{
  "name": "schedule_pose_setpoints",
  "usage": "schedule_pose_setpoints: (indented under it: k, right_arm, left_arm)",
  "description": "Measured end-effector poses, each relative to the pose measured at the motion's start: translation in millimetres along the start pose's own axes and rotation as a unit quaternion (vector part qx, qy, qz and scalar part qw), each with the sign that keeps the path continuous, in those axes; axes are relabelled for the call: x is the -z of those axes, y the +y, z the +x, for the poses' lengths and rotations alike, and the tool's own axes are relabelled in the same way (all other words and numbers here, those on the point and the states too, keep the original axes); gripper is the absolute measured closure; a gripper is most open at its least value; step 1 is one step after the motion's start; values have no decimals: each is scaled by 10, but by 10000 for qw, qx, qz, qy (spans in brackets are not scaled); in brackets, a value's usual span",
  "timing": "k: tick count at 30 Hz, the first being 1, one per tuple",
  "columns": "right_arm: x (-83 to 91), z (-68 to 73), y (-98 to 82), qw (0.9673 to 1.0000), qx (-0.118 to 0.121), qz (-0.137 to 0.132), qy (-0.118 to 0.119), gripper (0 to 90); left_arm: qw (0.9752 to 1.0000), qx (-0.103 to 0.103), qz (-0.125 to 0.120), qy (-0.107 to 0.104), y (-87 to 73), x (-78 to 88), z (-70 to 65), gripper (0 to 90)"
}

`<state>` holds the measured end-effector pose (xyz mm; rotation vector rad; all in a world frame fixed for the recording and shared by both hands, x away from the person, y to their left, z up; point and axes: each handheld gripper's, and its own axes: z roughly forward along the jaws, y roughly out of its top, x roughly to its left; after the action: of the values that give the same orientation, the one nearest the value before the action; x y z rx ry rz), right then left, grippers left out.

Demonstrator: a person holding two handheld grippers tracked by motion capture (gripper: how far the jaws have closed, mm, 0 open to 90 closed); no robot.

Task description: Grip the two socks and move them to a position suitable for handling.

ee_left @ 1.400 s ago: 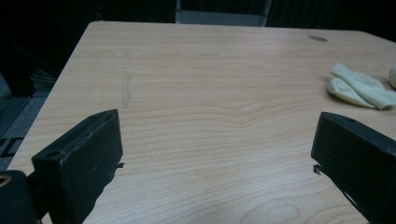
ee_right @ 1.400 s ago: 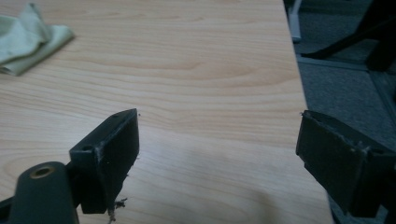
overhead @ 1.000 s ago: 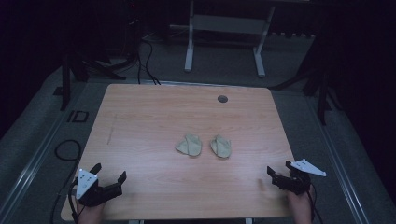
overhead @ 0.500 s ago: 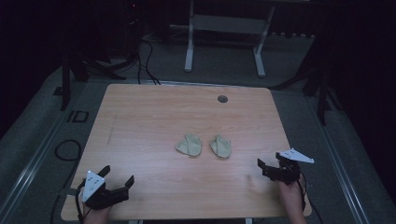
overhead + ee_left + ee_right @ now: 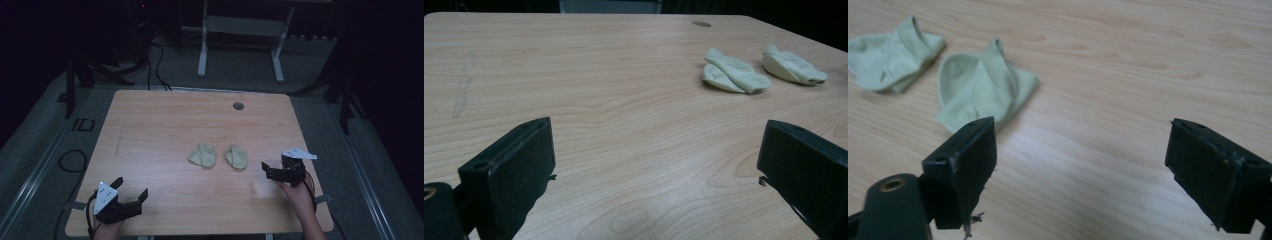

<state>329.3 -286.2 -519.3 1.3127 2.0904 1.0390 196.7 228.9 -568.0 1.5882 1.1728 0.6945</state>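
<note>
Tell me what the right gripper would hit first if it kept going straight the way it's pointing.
Probably the nearer pale green sock. The right gripper, jaws open, points just past its edge, so it might skim bare table instead; depth is unclear.

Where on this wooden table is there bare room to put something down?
Plenty: the whole far half behind the two pale green socks, and the left side toward the open left gripper. Tightest is between the right sock and the open right gripper.
</note>
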Motion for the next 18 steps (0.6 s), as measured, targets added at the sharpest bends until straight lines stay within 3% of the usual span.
schedule_pose_setpoints:
  k: [11, 18]
  right_arm:
    - [-359, 271, 278, 9989, 128, 165, 414, 171]
    - [-657, 438, 376, 9981, 177, 346, 485, 229]
  left_arm:
    - [10000, -51, 14, -83, 9, -29, -7, 22]
    - [9999, -84, 43, -106, 9, -37, -9, 23]
